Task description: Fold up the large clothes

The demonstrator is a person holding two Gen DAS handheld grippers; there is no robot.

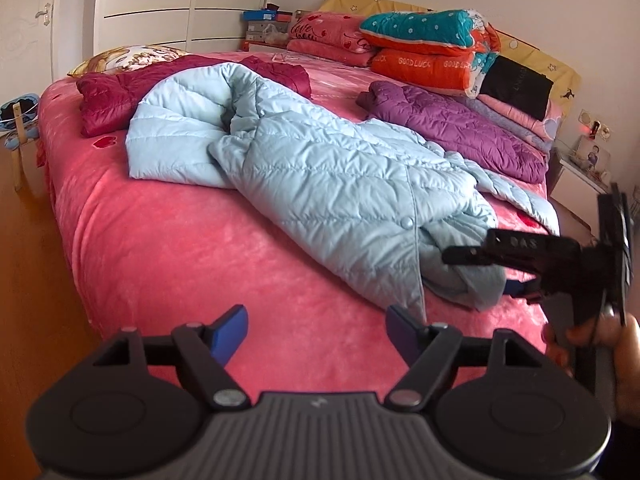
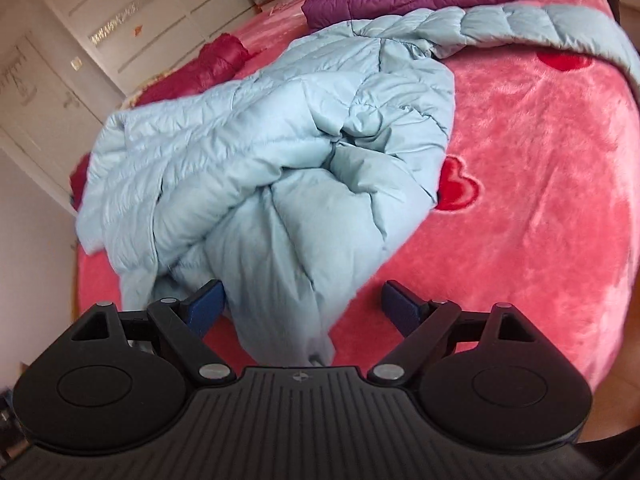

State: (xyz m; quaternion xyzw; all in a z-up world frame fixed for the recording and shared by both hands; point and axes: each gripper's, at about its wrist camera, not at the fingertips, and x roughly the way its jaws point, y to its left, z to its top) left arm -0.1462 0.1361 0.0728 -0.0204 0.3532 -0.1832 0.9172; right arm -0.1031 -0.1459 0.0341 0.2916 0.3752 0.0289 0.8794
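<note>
The light blue puffer coat (image 1: 320,168) sprawls crumpled across the middle of the bed (image 1: 160,240), lying on the pink plush cover, one sleeve trailing off toward the right edge. From the right wrist view the same coat (image 2: 260,152) is bunched into deep folds, its nearest end lying between the spread fingers.

Left hand-held gripper (image 1: 316,330) hangs over the near side of the bed, its blue pads wide apart and gripping nothing; the coat's near hem sits just beyond its right finger. Right hand-held gripper (image 2: 302,304) is wide open too, fabric lying between the fingers with neither pad pressing it. In the left wrist view the right hand-held gripper (image 1: 520,264) comes in from the right, its dark upper finger over the coat's rolled near end and a blue pad showing below it, with the person's right hand (image 1: 600,344) wrapped round the handle.

Far left, a dark red jacket (image 1: 116,96) lies partly under the blue coat. Far right, a purple quilted jacket (image 1: 452,124) rests on the cover, and behind it a stack of folded quilts (image 1: 424,48) sits against the headboard. A white wardrobe (image 1: 160,4) stands at the far wall.
</note>
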